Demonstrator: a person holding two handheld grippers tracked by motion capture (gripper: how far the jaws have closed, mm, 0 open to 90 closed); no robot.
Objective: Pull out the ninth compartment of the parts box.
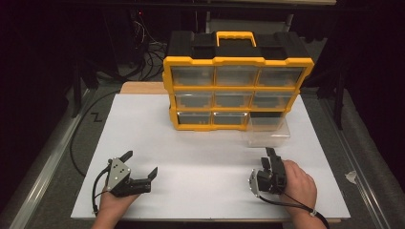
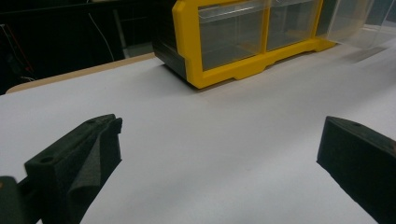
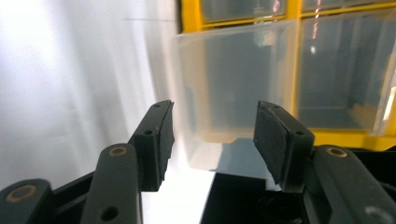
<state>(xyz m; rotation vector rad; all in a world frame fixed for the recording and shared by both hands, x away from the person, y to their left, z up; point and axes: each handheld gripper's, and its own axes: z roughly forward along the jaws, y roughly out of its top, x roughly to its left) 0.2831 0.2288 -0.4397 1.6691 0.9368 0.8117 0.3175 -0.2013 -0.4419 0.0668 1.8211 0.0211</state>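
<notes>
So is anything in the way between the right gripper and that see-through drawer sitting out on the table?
Nothing visible is. The right gripper points at the clear drawer, which sits pulled out in front of the yellow organizer. Only bare white table lies between them, and the jaws are open with nothing inside.

Both tongs, left (image 1: 142,163) and right (image 1: 270,153), gaping, nothing gripped.
</notes>
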